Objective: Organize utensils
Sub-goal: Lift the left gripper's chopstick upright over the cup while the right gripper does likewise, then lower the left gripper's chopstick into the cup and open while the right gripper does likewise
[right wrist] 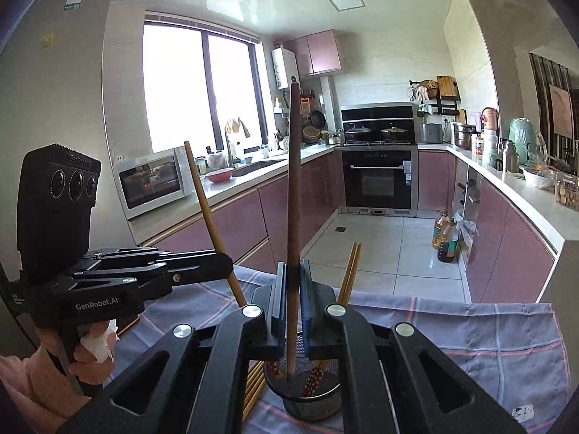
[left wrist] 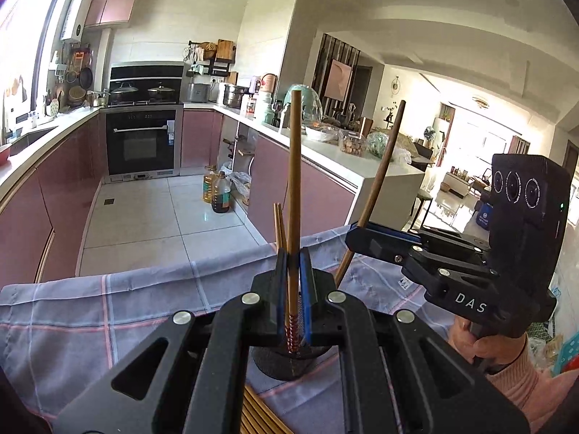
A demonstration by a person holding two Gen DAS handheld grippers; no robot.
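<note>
The holder, a dark mesh cup, stands on the checked cloth covering the bench. Each gripper clamps one chopstick upright, tip down inside the holder: the left gripper holds the lighter chopstick, the right gripper the darker one, presumably so both drop in cleanly. Two chopsticks already lean in the holder. Loose chopsticks lie just left of it. The grippers crowd each other above the rim.
</note>
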